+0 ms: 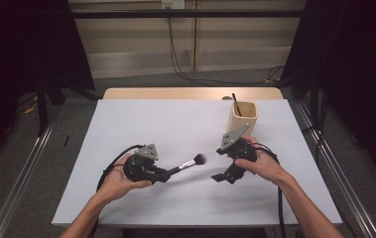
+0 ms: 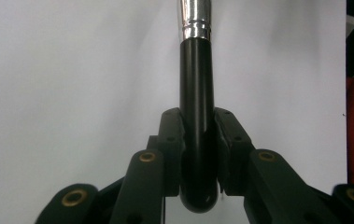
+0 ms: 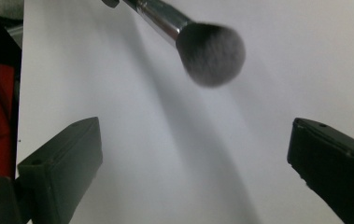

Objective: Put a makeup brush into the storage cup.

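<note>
Your left gripper [image 1: 161, 174] is holding the makeup brush [image 1: 188, 164] near the middle of the frame, its long axis running up and to the right, bristle head leading. The jaws are clamping its glossy black handle; a silver ferrule and dark fluffy head follow. Your right gripper [image 1: 223, 173], jaws standing wide and empty, is facing the bristles. White counter [image 1: 141, 119] is lying open around; the wooden holder [image 1: 244, 117] is standing at upper right.

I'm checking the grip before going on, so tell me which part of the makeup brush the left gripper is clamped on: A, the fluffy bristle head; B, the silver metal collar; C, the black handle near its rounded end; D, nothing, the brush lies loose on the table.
C: in the left gripper view the left gripper pinches the makeup brush by its black handle, the silver collar clear beyond the jaws.
</note>
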The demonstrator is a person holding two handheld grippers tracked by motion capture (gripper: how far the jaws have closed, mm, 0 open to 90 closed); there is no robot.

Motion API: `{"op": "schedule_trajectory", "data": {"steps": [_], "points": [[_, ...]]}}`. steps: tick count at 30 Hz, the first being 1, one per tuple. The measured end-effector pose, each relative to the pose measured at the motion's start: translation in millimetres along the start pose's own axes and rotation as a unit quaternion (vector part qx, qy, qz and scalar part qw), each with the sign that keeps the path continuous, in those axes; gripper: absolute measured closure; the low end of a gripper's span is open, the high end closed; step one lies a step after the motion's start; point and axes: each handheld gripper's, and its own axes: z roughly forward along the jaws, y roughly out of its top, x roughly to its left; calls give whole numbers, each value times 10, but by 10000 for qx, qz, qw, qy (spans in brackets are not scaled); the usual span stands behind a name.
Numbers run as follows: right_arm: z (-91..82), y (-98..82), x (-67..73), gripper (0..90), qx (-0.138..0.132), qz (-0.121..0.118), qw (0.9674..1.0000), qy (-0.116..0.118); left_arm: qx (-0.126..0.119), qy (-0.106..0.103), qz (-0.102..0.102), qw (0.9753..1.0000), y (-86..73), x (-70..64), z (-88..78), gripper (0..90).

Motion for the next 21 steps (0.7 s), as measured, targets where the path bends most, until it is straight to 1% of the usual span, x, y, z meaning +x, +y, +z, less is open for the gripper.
{"op": "schedule_trajectory", "data": {"steps": [1, 3, 5, 6, 8, 10, 11, 12, 13, 14, 15, 16, 18, 19, 20, 21], "points": [[-11, -18, 8, 26, -41, 30, 10000, 15, -60, 41, -18, 10000, -14, -9, -12, 747], [-29, -50, 24, 28, -143, 77, 9999, 25, -170, 104, 50, 9998, -40, -23, -46, 747], [-35, -77, 53, 35, -132, 103, 9997, -175, -281, 97, 0, 9996, -61, -38, -74, 747], [-33, -95, 69, 40, -164, 66, 9996, -205, -337, 115, -18, 9994, -71, -43, -84, 747], [-24, -127, 98, 37, -255, 63, 9996, -112, -438, 125, -57, 9989, -94, -49, -100, 747], [-14, -152, 124, 38, -306, 99, 9994, -135, -464, 186, -36, 9987, -110, -55, -115, 747], [-12, -164, 135, 45, -359, 131, 9992, -139, -534, 149, -61, 9984, -119, -56, -119, 747], [-11, -176, 142, 56, -400, 148, 9990, -118, -584, 200, -26, 9981, -125, -61, -130, 747], [-8, -188, 148, 60, -437, 154, 9989, -84, -622, 259, -47, 9977, -129, -61, -141, 747], [-10, -199, 156, 59, -465, 189, 9987, -72, -684, 250, -94, 9973, -136, -63, -147, 747], [-8, -210, 162, 52, -493, 221, 9985, -36, -746, 309, -83, 9967, -143, -62, -155, 747], [-8, -218, 168, 48, -525, 268, 9983, -23, -809, 280, -125, 9963, -153, -59, -161, 747], [-13, -231, 174, 48, -653, 298, 9974, -12, -905, 305, -120, 9954, -169, -60, -170, 747], [-18, -232, 178, 48, -729, 319, 9968, 4, -929, 261, -118, 9953, -176, -57, -177, 747], [-22, -231, 184, 48, -807, 330, 9962, -9, -982, 307, -113, 9946, -181, -61, -187, 747], [-24, -229, 195, 48, -900, 331, 9954, -56, -1061, 284, -140, 9938, -184, -60, -197, 747]]}}
